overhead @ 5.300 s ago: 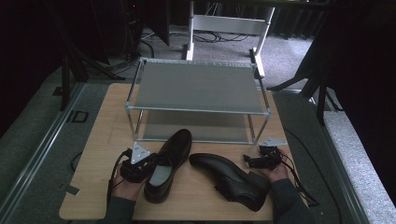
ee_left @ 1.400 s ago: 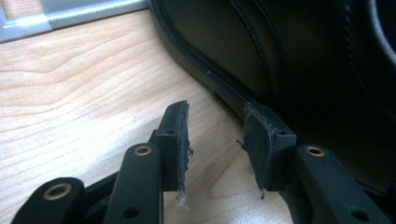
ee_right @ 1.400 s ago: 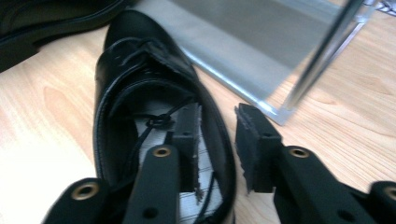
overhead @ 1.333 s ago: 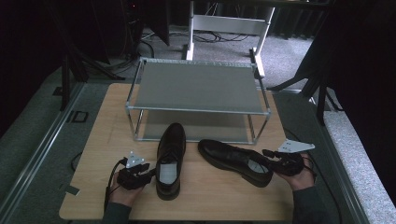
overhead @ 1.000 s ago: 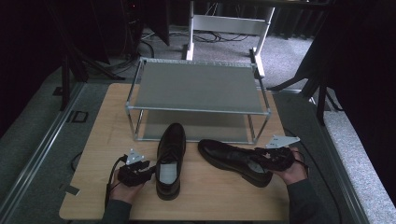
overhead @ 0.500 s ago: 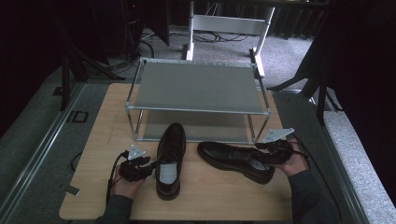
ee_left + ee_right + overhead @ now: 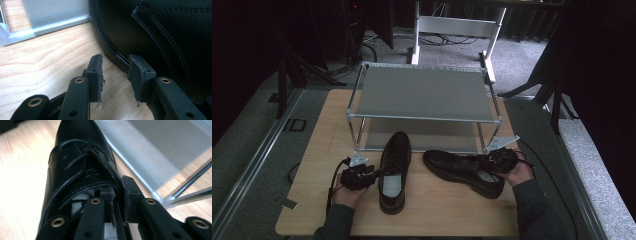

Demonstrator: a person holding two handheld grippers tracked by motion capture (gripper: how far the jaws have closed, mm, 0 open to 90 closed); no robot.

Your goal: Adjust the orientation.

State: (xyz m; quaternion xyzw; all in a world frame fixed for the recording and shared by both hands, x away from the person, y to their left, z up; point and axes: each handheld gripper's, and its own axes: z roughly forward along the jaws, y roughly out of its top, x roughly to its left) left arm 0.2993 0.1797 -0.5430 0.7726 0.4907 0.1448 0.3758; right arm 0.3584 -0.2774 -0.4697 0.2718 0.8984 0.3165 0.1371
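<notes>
R tongs just closed on R shoe collar wall, one pad inside, one outside; shoe lies crosswise on table, toe pointing L, rack beyond. L tongs released, nothing between pads, L shoe just beside them, axis toward rack. Vs 5 s ago: R shoe slid nearer rack, L shoe straightened.

We see two dress shoes on the table, both before the two-tier shoe rack. The left shoe lies just beside the right shoe.
</notes>
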